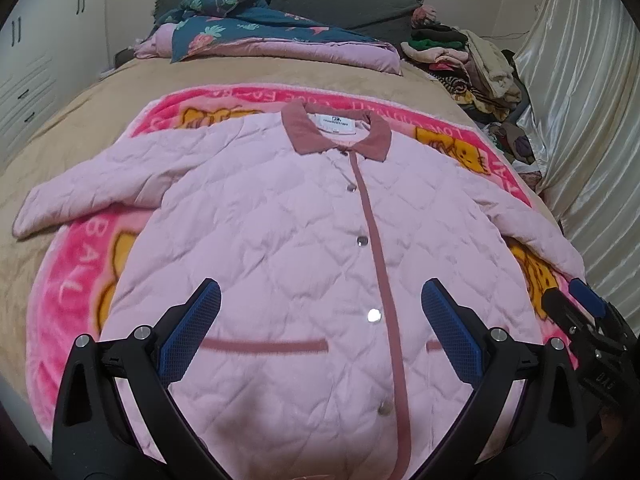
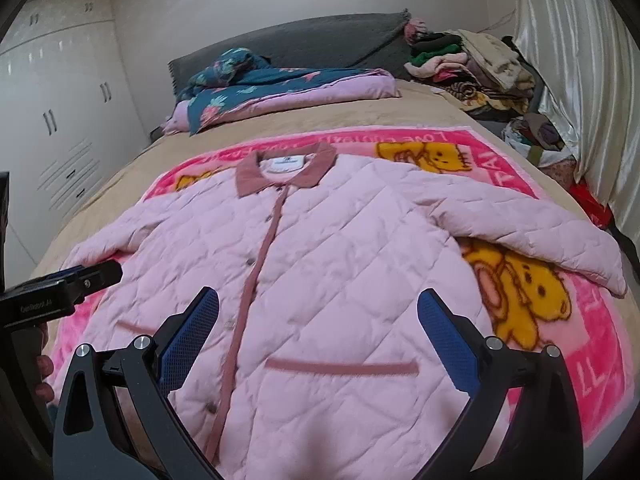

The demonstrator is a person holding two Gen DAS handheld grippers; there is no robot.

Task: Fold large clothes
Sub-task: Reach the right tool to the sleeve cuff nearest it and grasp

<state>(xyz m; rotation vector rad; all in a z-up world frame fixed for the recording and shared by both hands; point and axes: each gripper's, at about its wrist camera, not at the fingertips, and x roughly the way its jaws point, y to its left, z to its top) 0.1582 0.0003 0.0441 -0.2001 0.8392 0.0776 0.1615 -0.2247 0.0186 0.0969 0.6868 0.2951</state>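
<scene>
A pale pink quilted jacket [image 1: 280, 232] [image 2: 328, 264] lies flat and buttoned on a bright pink bear-print blanket [image 1: 64, 280] [image 2: 560, 320], collar at the far end, both sleeves spread out to the sides. My left gripper [image 1: 320, 300] hovers open over the jacket's lower front, its blue pads either side of the snap placket, holding nothing. My right gripper [image 2: 318, 308] is open as well, above the lower right half near the pocket trim. Each gripper shows at the edge of the other's view: the right gripper [image 1: 576, 300], the left gripper [image 2: 100, 276].
The blanket rests on a tan bed [image 1: 80, 120]. A folded teal floral quilt [image 1: 248, 28] and a grey headboard cover lie at the far end. A pile of clothes [image 1: 472, 64] sits at the far right beside shiny curtains [image 1: 580, 120]. White wardrobes [image 2: 60, 120] stand left.
</scene>
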